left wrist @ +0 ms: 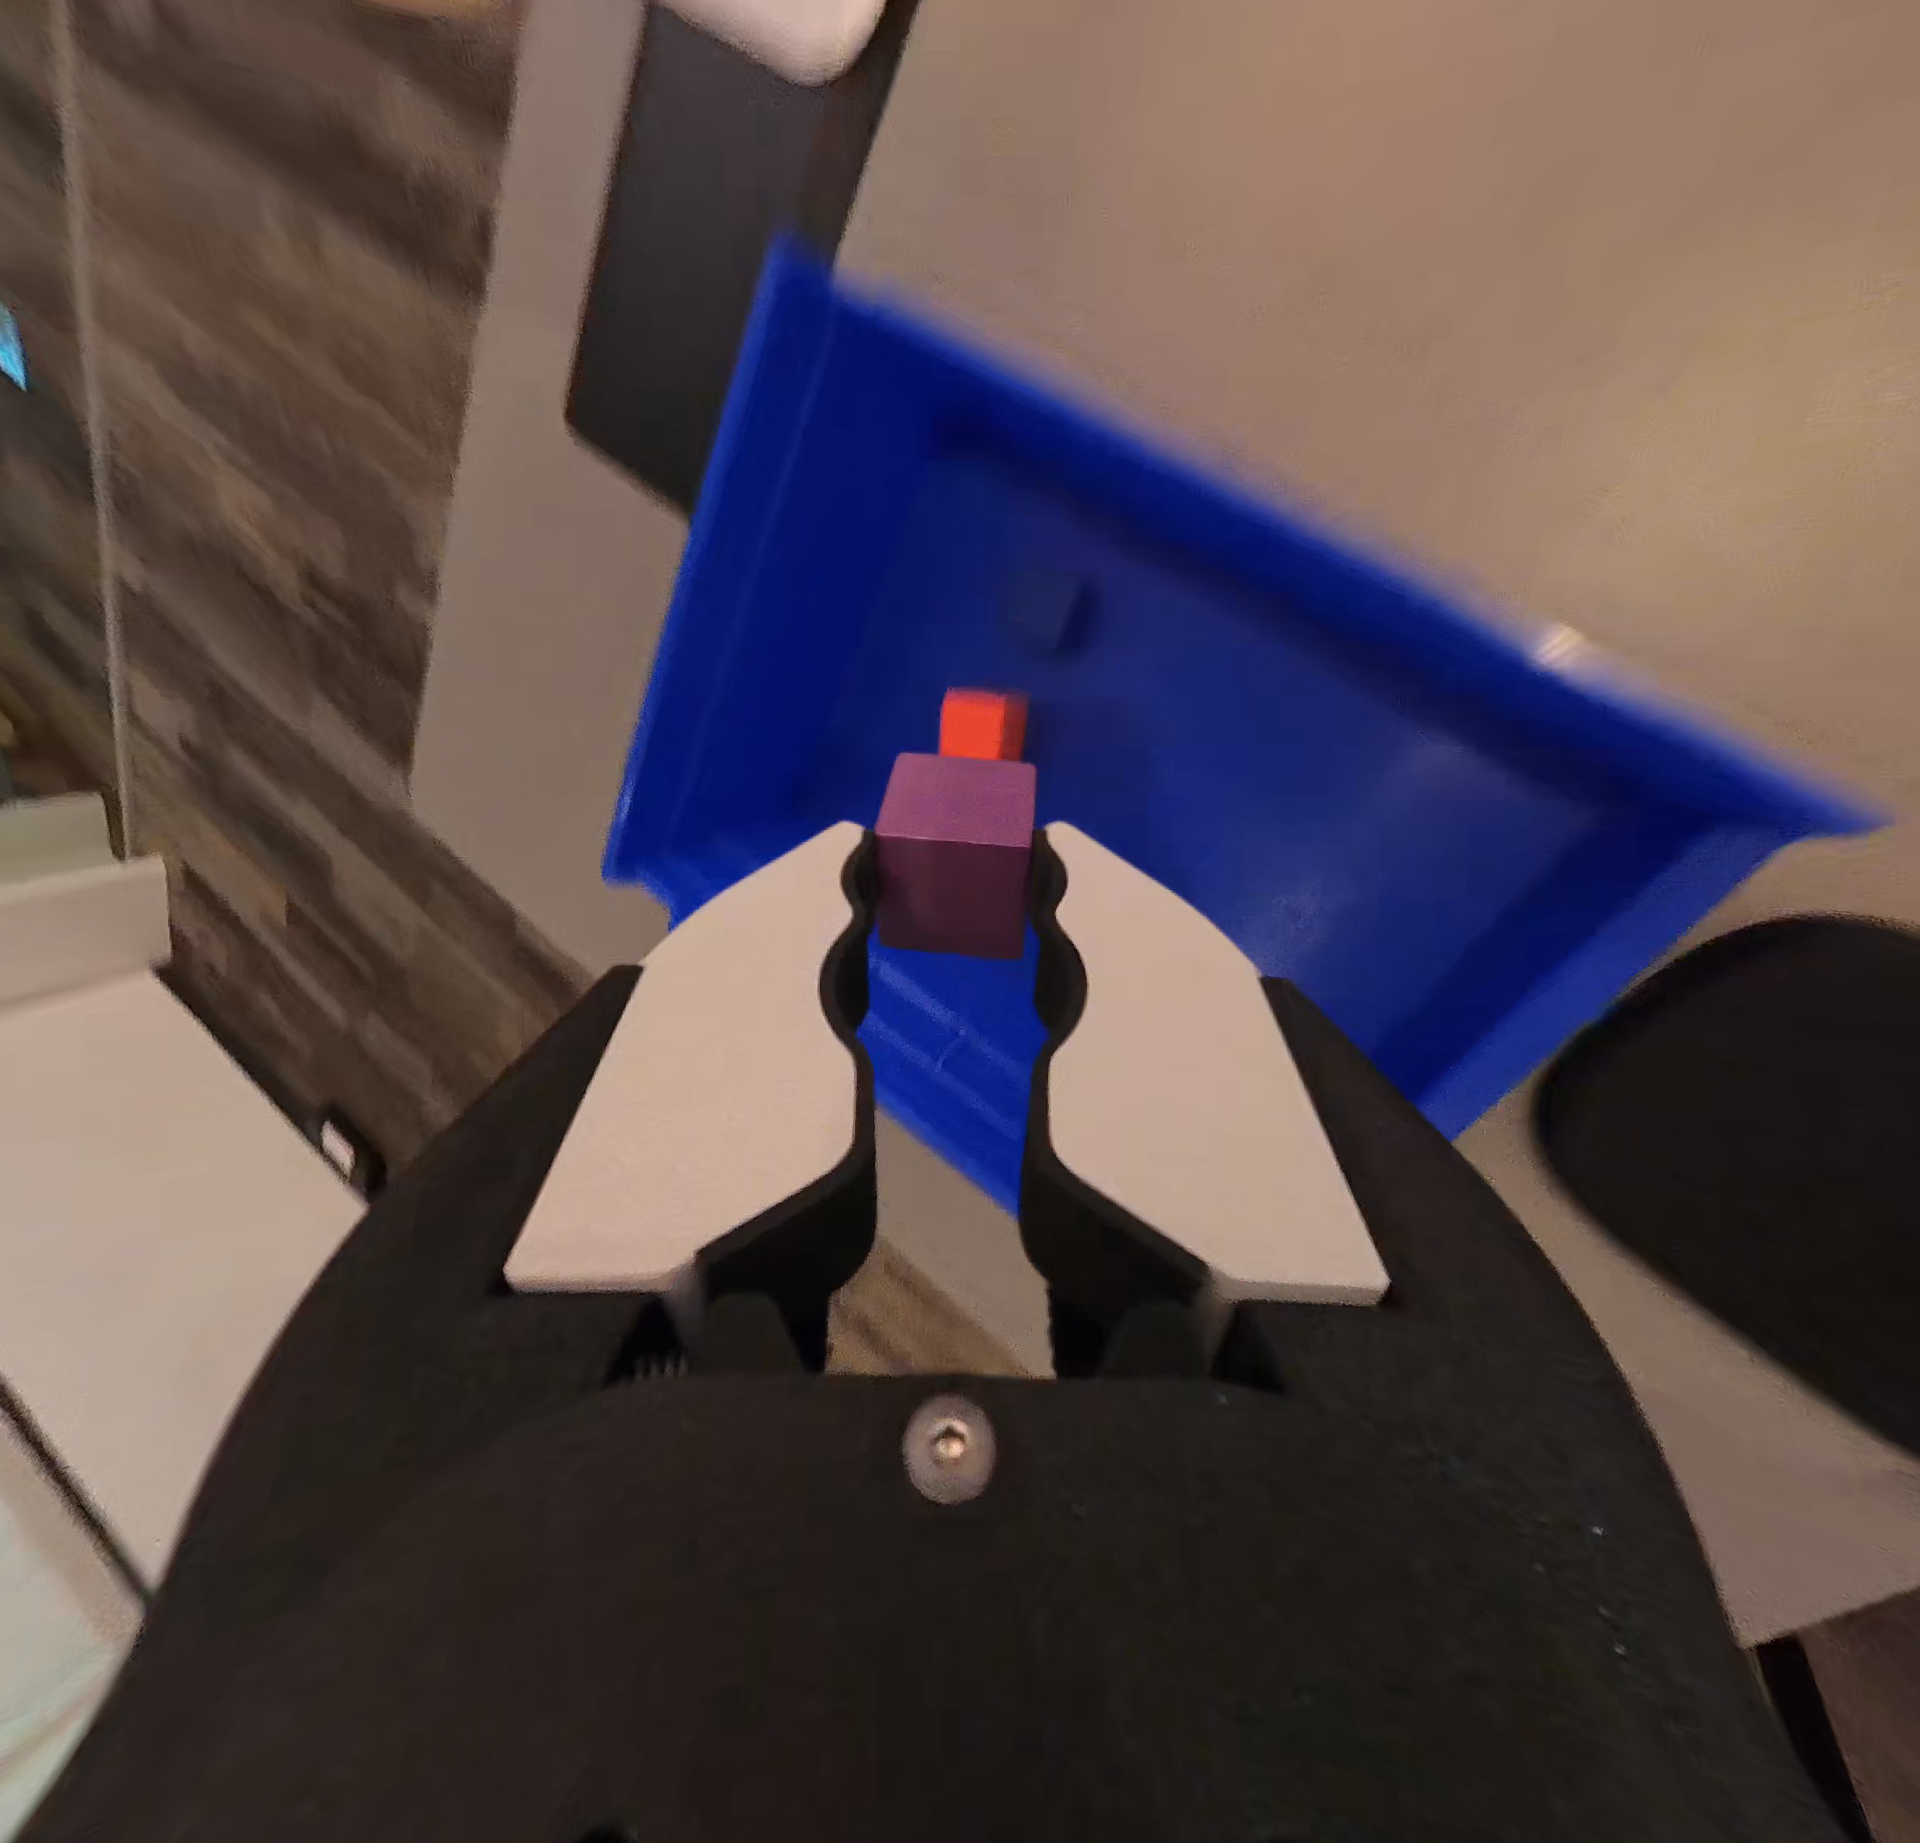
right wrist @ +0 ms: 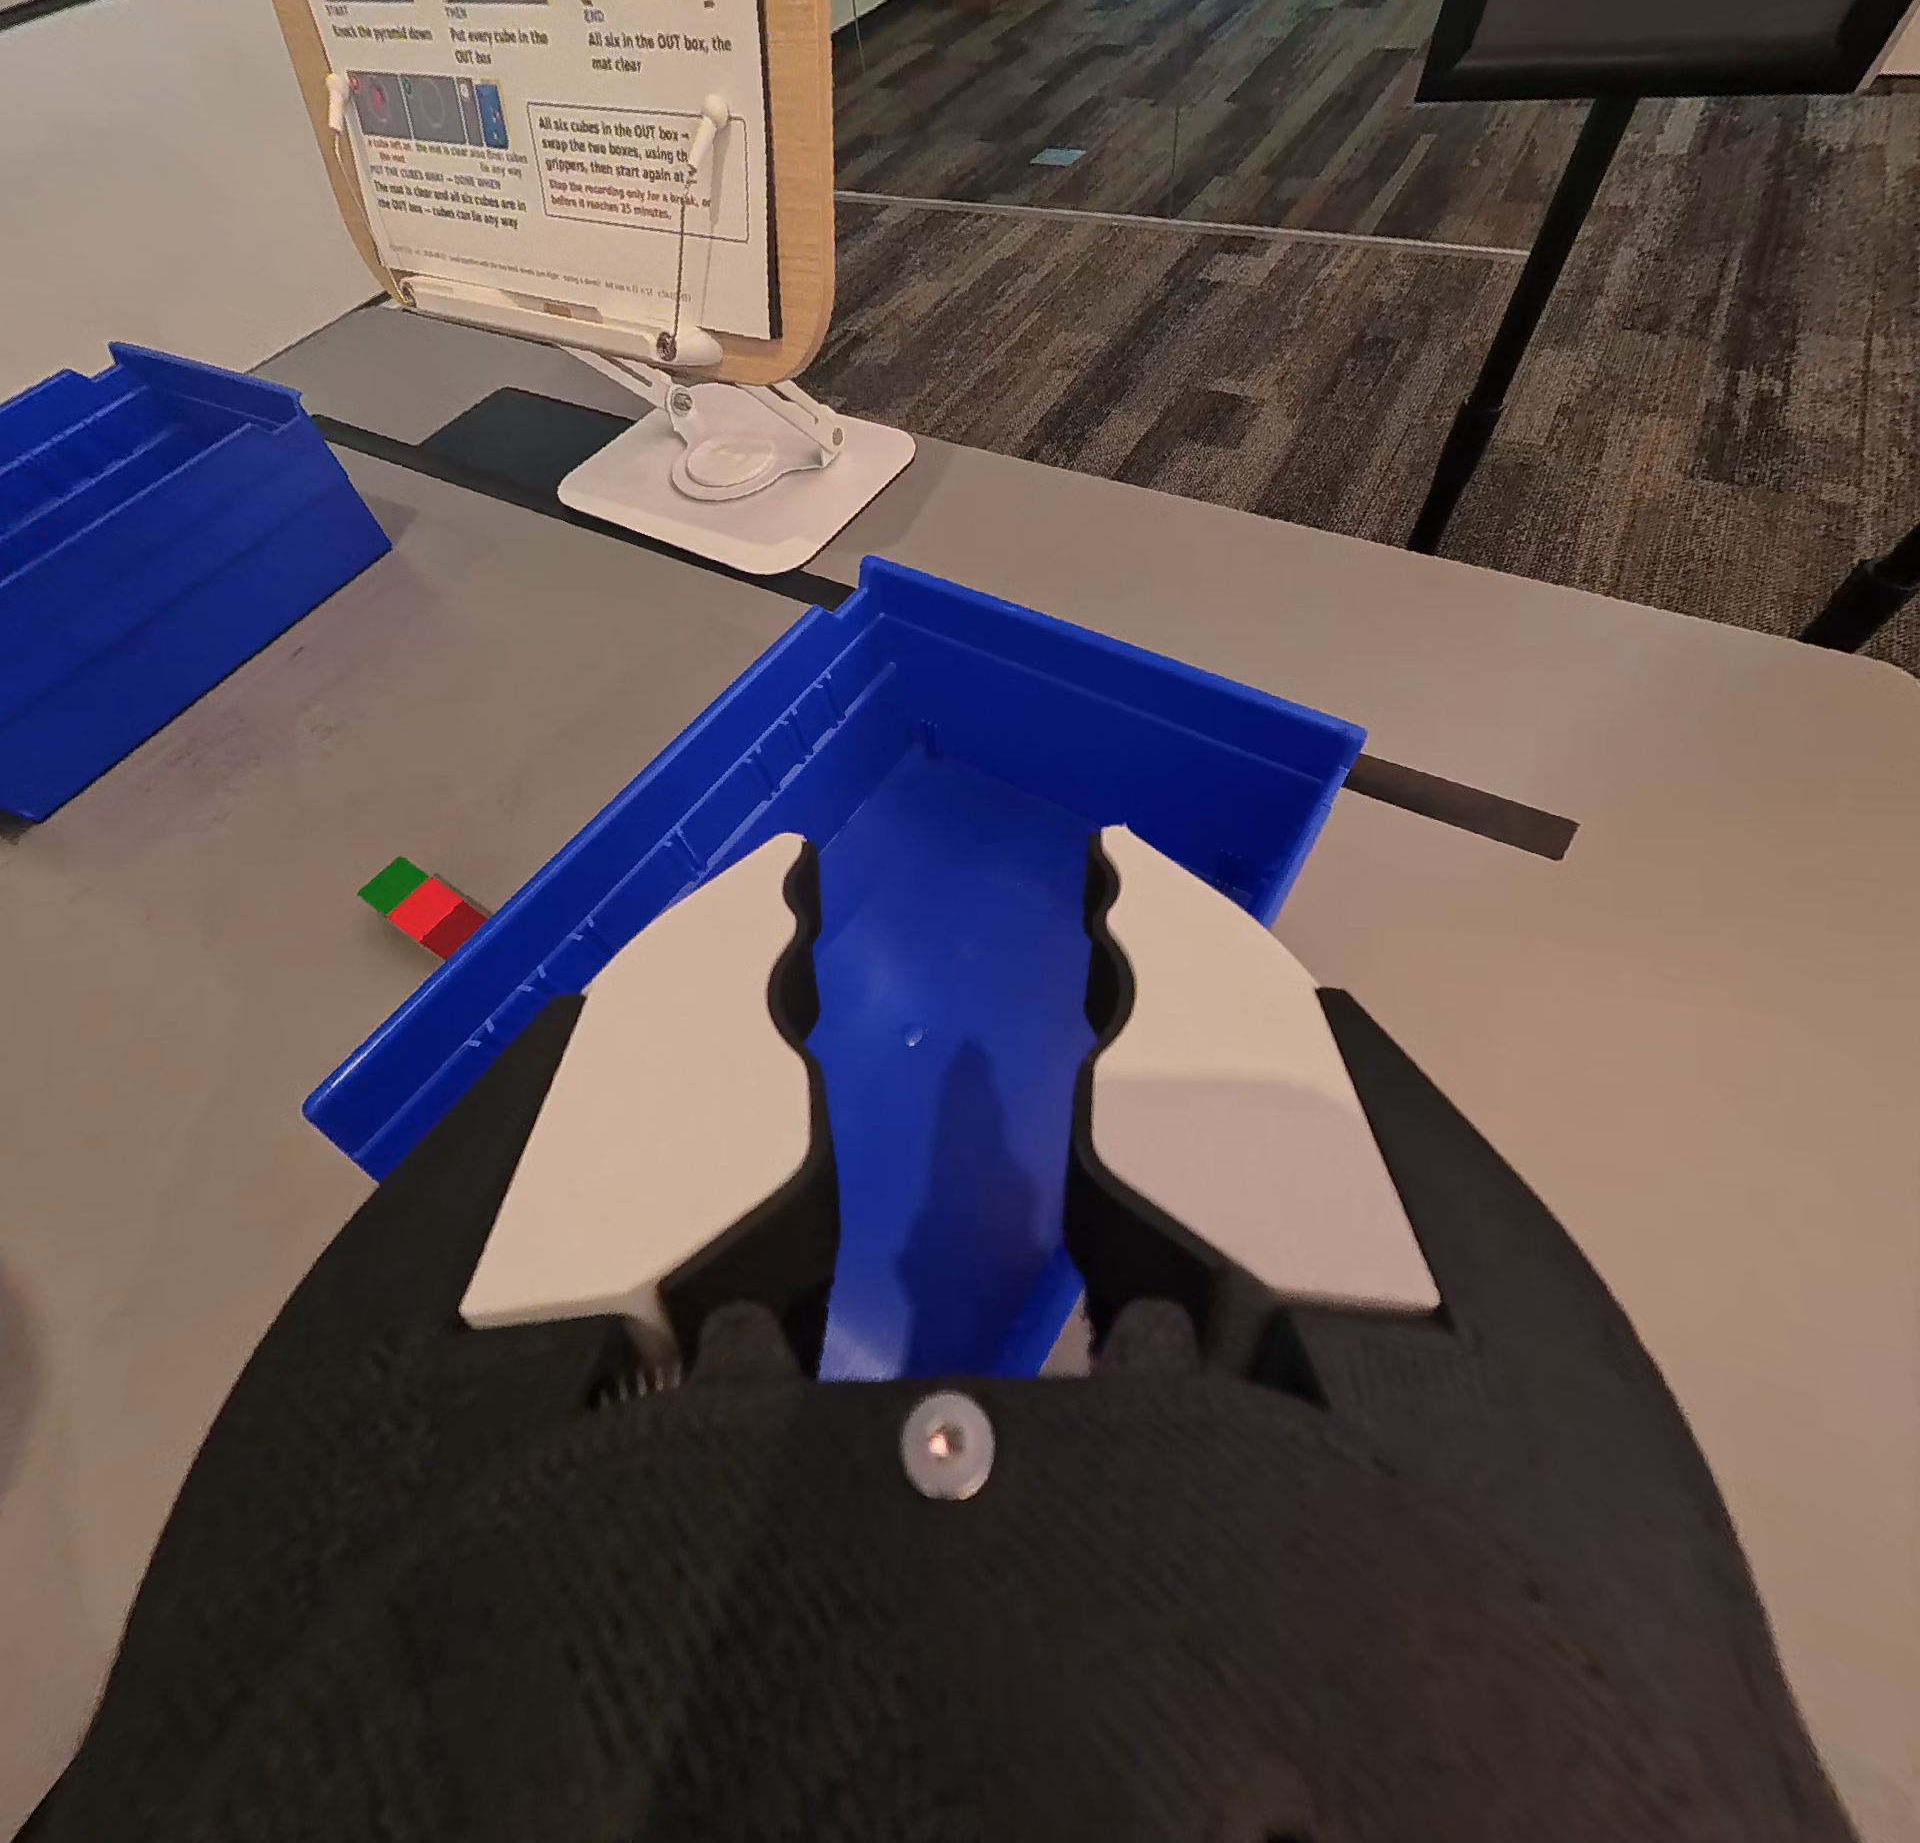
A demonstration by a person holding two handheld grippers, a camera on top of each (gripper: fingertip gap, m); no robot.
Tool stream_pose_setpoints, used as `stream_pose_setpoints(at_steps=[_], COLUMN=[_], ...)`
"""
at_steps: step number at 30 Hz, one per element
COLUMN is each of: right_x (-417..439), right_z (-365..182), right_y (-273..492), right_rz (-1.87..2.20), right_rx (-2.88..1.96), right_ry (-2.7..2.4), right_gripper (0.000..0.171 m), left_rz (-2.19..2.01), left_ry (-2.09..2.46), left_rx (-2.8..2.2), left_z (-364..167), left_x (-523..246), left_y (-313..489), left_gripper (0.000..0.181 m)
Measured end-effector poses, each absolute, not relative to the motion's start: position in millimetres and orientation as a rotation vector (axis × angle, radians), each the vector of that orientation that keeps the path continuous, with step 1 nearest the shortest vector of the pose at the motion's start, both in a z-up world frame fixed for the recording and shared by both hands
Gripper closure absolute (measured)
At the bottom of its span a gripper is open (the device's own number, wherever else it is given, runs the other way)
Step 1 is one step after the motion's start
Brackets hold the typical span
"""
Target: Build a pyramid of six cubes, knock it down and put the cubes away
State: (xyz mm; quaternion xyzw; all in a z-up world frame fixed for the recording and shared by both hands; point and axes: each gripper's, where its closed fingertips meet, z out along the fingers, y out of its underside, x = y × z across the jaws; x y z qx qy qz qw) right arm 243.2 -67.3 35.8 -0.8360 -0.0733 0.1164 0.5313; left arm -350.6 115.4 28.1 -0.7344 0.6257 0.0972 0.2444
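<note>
In the left wrist view my left gripper [left wrist: 956,843] is shut on a purple cube [left wrist: 954,853] and holds it above a blue bin [left wrist: 1558,837]. An orange-red cube [left wrist: 982,723] and a dark blue cube [left wrist: 1047,614] lie inside that bin. The view is blurred by motion. In the right wrist view my right gripper [right wrist: 951,863] is open and empty, hovering over a second blue bin [right wrist: 1122,681] whose visible floor is bare. A green cube [right wrist: 393,884] and a red cube [right wrist: 436,915] lie side by side on the table just left of this bin.
Another blue bin [right wrist: 156,567] stands at the left of the grey table [right wrist: 1558,962]. An instruction sheet on a white stand [right wrist: 727,474] stands at the back edge. A dark rounded object [left wrist: 1745,1159] shows at the right in the left wrist view. Carpeted floor lies beyond. One gripper's finger ends stand about 65 cm off the other's. The left tips stand about 25 cm off the dark rounded object [left wrist: 1745,1159].
</note>
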Motion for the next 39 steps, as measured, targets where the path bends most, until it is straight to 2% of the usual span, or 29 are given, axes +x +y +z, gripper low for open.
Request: stream_pose_setpoints(at_steps=[2,4,8,11,14,20,39], right_x=[242.2,240.5,234.5,229.7,227.7,230.4,231.4], right_z=[36.8,37.8,41.6,47.9,52.8,52.0,49.7], right_y=[-66.8,-66.7,-68.6,-71.0,-72.2,-73.4,-75.8], right_rz=[0.273,0.269,0.264,0.257,0.258,0.258,0.293], right_rx=[-1.995,-1.996,-1.992,-1.976,-1.959,-1.964,-1.961], right_ry=[-0.179,-0.186,-0.204,-0.225,-0.234,-0.231,-0.235], right_gripper=[0.121,0.121,0.121,0.121,0.121,0.121,0.121], left_rz=[0.182,0.128,0.039,0.024,0.077,0.140,0.123], left_ry=[1.776,1.865,2.059,2.192,2.256,2.310,2.419], left_rx=[-1.888,-1.796,-1.623,-1.612,-1.637,-1.685,-1.778], left_z=[41.4,33.2,-22.8,-70.6,-102.8,-129.9,-151.7], left_x=[-303.1,-257.7,-179.4,-149.9,-133.5,-114.0,-94.6], left_y=[88.8,60.4,8.7,-14.1,-16.1,-15.0,-20.6], left_gripper=[0.153,0.153,0.154,0.154,0.154,0.154,0.154])
